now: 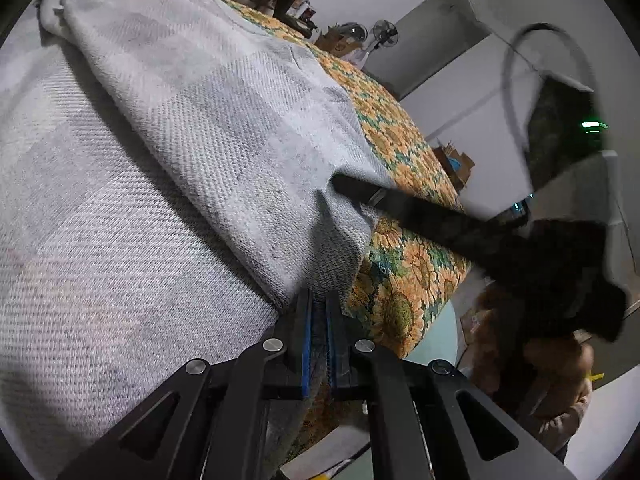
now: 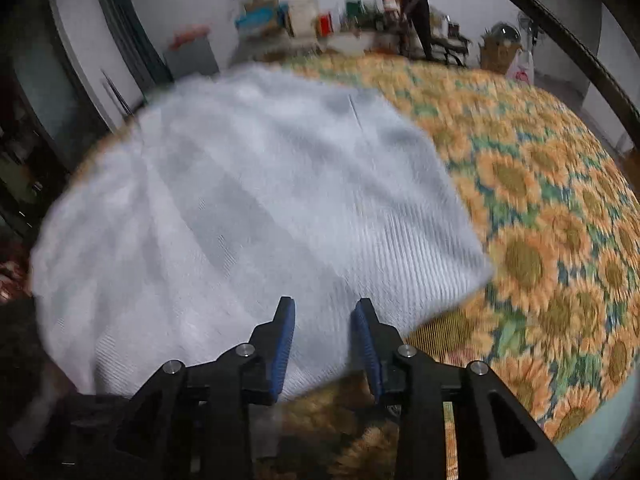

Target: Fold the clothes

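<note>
Garment: a grey-white checked knit cloth (image 1: 168, 152), filling the left and centre of the left wrist view, doubled over into a thick fold; in the right wrist view it lies spread across the centre, blurred.
Bedspread: sunflower-print cover (image 2: 540, 208) beneath the cloth, showing at the right of both views.
Left gripper (image 1: 319, 312): lower centre of its view, jaws pressed together, pinching the cloth's edge.
Right gripper (image 2: 324, 320): lower centre of its view, jaws spread apart over the cloth's near edge, nothing pinched.
Background: cluttered shelves (image 2: 352, 20) along the far wall, upper centre.
</note>
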Demonstrator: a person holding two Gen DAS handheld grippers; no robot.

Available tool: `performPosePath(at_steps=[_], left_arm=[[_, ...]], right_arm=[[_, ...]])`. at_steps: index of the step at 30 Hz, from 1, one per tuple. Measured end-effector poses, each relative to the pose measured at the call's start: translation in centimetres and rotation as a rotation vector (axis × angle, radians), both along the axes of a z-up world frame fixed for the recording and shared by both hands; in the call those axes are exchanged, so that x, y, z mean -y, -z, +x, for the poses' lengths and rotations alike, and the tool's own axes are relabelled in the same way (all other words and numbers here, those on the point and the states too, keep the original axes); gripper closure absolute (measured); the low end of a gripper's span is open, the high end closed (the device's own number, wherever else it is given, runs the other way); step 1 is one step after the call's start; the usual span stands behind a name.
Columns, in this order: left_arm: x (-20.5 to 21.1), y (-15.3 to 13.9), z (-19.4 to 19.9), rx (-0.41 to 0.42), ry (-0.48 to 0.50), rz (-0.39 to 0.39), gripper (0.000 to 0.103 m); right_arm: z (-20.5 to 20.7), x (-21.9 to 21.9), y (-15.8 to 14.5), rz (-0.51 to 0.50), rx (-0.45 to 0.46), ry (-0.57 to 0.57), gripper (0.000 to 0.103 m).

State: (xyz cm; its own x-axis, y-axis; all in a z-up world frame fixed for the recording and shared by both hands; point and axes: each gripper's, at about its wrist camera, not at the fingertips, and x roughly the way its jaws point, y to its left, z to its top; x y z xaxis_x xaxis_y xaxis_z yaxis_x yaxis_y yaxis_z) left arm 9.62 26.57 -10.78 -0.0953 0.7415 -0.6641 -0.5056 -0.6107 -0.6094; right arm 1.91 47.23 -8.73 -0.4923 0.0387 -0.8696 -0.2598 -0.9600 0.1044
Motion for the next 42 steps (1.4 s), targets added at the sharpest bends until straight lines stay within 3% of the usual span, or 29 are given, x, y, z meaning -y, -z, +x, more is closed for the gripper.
performPosePath(at_steps=[1, 4, 7, 9, 12, 14, 16, 18, 20, 23, 27, 28, 31, 32, 38, 42], left_arm=[[0.2, 0.0, 0.3, -0.010, -0.008, 0.005, 0.097], [0.5, -0.6, 1.0, -0.048, -0.010, -0.009, 0.097], [1.2, -1.7, 1.6, -0.058, -0.014, -0.027, 0.097], [2.9, -2.5, 2.4, -0.033, -0.010, -0.015, 0.097], [5.4, -4.4, 1.7, -0.095, -0.095, -0.006, 0.097], [9.5, -5.5, 0.9, -0.124, -0.177, -0.028, 0.097], [13.0, -5.6, -0.4, -0.101, -0.265, -0.045, 0.097], [16.5, -5.0, -1.1, -0.077, -0.361, -0.051, 0.097], [19.6, -3.7, -1.4, -0.038, -0.446, -0.059, 0.097], [23.4, -1.5, -1.1, 0.034, -0.524, -0.057, 0.097], [25.4, 1.2, -1.6, 0.125, -0.617, 0.001, 0.097], [25.5, 1.7, -1.7, 0.139, -0.631, 0.018, 0.092], [26.9, 1.8, -1.6, 0.143, -0.659, 0.064, 0.050], [26.8, 1.7, -1.7, 0.137, -0.653, 0.079, 0.045], [25.5, 1.0, -2.0, 0.094, -0.606, 0.078, 0.044], [25.4, 1.1, -2.2, 0.121, -0.584, 0.075, 0.044]], right_arm=[[0.6, 0.0, 0.0, 0.006, -0.038, -0.002, 0.069], [2.0, 0.6, 0.1, 0.045, -0.034, 0.001, 0.070], [2.1, 0.8, 0.5, 0.081, -0.009, 0.041, 0.059], [2.5, 0.5, 0.1, 0.031, -0.042, 0.072, 0.061], [2.9, 2.3, -1.2, -0.003, -0.121, 0.023, 0.063], [3.1, 4.2, -2.1, -0.011, -0.174, -0.035, 0.062], [2.7, 6.9, -1.9, -0.024, -0.186, -0.122, 0.061], [2.2, 8.1, -0.5, 0.002, -0.138, -0.143, 0.060], [2.5, 9.0, 1.1, 0.028, -0.101, -0.145, 0.061], [3.9, 9.7, 1.0, 0.070, -0.150, -0.132, 0.061], [4.2, 10.0, 0.7, 0.071, -0.150, -0.111, 0.059], [4.2, 10.0, 0.7, 0.065, -0.149, -0.109, 0.057], [5.2, 10.4, 0.4, -0.010, -0.158, -0.108, 0.048], [5.8, 10.5, 0.3, -0.046, -0.160, -0.112, 0.048], [7.4, 10.6, 0.8, -0.155, -0.160, -0.080, 0.045], [8.2, 9.3, 1.0, -0.217, -0.156, -0.033, 0.041]])
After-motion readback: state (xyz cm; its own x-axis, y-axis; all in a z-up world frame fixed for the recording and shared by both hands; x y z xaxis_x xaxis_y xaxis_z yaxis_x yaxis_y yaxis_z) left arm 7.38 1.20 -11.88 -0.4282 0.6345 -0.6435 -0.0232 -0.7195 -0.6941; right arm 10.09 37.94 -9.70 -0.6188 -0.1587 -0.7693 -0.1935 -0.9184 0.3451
